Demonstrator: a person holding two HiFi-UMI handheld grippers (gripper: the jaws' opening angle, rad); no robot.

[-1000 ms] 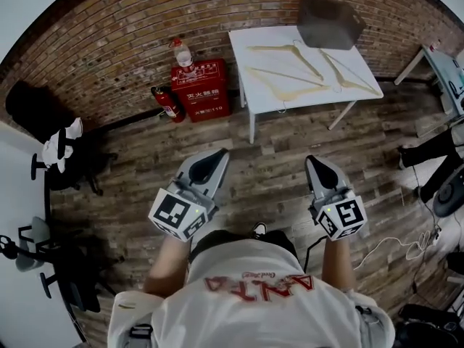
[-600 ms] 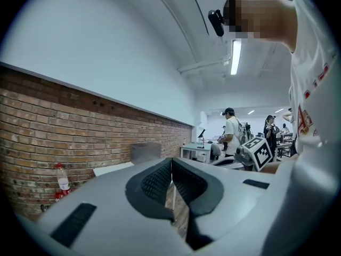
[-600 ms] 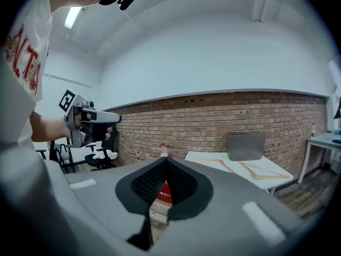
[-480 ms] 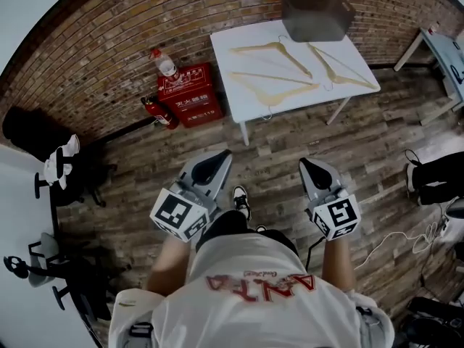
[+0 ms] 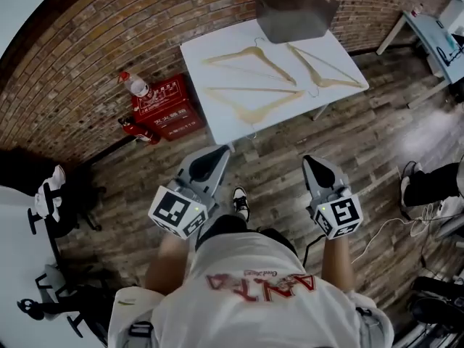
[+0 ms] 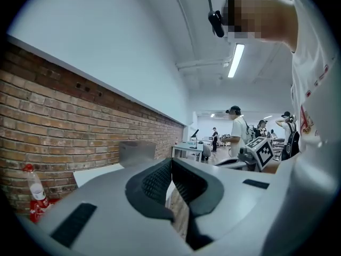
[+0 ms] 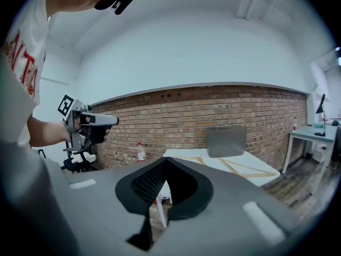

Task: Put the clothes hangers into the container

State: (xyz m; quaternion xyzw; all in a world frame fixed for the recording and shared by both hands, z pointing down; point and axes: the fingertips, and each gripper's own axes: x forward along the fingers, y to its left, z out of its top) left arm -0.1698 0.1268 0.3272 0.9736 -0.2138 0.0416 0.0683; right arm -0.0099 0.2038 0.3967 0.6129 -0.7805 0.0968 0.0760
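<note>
Left gripper [image 5: 220,152], right gripper [image 5: 310,162]: jaws closed, empty. Red box [image 5: 165,111], bottle [image 5: 136,87] beside table [image 5: 239,80] bearing hangers [image 5: 250,113], container [image 5: 293,11].

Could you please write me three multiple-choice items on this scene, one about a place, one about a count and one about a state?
1. Where does the grey container stand?
A. On the floor beside the red box
B. At the far end of the white table, by the brick wall
C. On a chair

2. How many wooden hangers lie on the table?
A. One
B. Five
C. Three

3. How do the jaws of the right hand-held gripper stand?
A. Together, with nothing between them
B. Closed on a hanger
C. Wide apart

Answers:
1 B: the head view shows the container on the tabletop at the wall side.
2 C: three separate hangers lie flat on the table in front of the container.
3 A: the right gripper view shows the pads meeting at the tips, and every hanger is still on the table.
</note>
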